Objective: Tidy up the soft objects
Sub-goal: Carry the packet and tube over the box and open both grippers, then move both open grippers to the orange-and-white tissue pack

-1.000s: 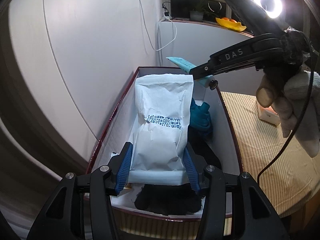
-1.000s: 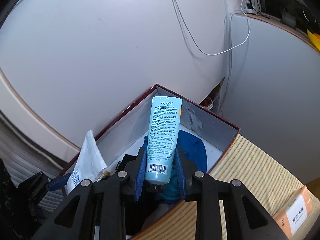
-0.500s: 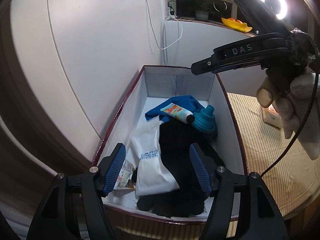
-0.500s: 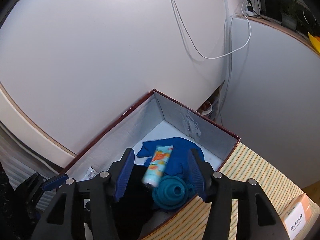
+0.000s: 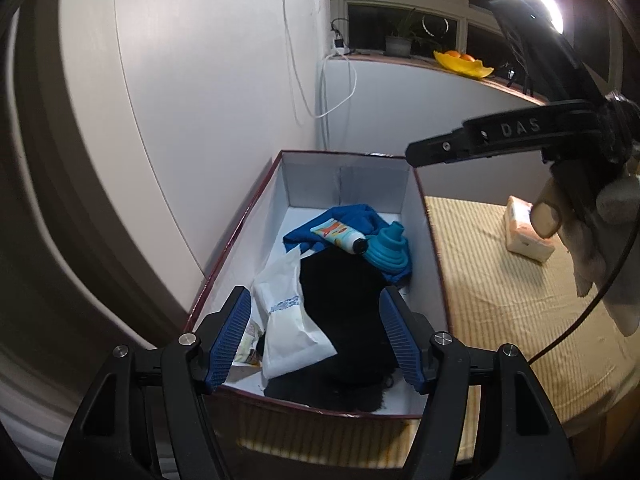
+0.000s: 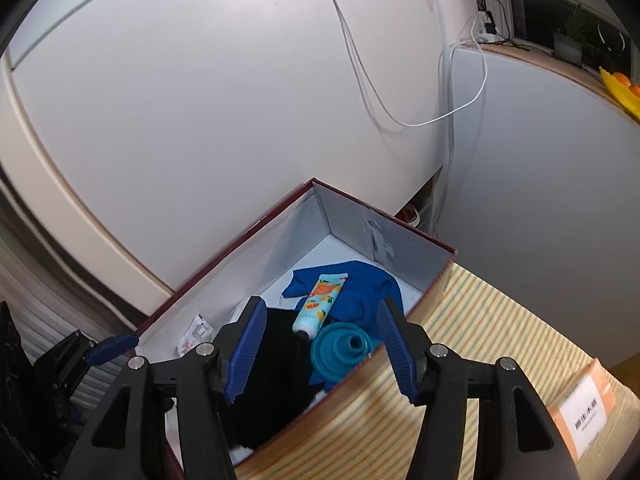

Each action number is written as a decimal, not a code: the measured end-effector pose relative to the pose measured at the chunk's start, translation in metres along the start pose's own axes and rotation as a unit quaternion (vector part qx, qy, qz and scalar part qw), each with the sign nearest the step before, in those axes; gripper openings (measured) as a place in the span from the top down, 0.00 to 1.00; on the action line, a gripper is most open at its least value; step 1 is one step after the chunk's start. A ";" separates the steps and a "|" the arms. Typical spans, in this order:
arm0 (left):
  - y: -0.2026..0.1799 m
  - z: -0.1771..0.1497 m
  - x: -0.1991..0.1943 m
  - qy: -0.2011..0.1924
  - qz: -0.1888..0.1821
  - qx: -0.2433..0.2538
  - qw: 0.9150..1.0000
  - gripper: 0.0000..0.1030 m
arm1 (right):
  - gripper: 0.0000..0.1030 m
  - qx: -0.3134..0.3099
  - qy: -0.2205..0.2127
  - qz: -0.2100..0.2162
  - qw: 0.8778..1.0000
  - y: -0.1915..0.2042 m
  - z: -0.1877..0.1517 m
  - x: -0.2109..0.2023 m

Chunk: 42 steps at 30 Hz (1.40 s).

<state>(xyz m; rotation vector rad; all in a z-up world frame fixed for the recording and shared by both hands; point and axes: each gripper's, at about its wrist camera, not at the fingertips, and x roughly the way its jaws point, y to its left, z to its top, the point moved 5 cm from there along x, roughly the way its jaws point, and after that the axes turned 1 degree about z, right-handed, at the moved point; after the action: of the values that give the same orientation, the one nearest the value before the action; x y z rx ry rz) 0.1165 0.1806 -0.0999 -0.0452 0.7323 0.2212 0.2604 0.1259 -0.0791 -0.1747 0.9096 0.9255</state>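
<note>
Both drops look done: the white pouch (image 5: pixel 286 320) and the tube (image 5: pixel 338 236) lie loose in the box (image 5: pixel 416 208). The left hand-held gripper (image 5: pixel 316 338) stands released and empty; the right hand-held gripper (image 6: pixel 320 346), jaws just widened, is empty too. Next calls for fetching another soft thing from the bench (image 5: pixel 500 300).

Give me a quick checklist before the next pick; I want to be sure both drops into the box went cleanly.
1. Left hand-held gripper empty, jaws apart: ok.
2. Right hand-held gripper empty; its jaws have just been opening, nothing between them: ok.
3. White packet inside the box, lying partly on the black cloth: ok.
4. Tube inside the box, lying on the blue cloth beside the teal funnel: ok.
5. Orange-and-white pack put away: not ok, it lies on the striped tablecloth.
6. Other items left outside: cannot tell.
</note>
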 end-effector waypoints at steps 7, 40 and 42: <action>-0.021 0.001 -0.024 -0.024 -0.012 0.006 1.000 0.35 | 0.46 0.005 -0.026 -0.004 1.000 -0.010 -0.025 -0.044; -0.240 0.023 0.059 0.033 -0.238 -0.005 0.971 0.21 | 0.12 0.215 -0.093 -0.062 0.970 -0.237 -0.164 -0.174; -0.244 0.025 0.071 0.040 -0.245 -0.016 0.969 0.21 | 0.12 0.222 -0.087 -0.053 0.970 -0.244 -0.165 -0.165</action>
<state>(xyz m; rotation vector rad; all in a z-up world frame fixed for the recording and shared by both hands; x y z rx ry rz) 0.2362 -0.0414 -0.1376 -0.2633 0.7753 -0.2433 0.3002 -0.2073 -0.1181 0.2372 0.9111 0.6096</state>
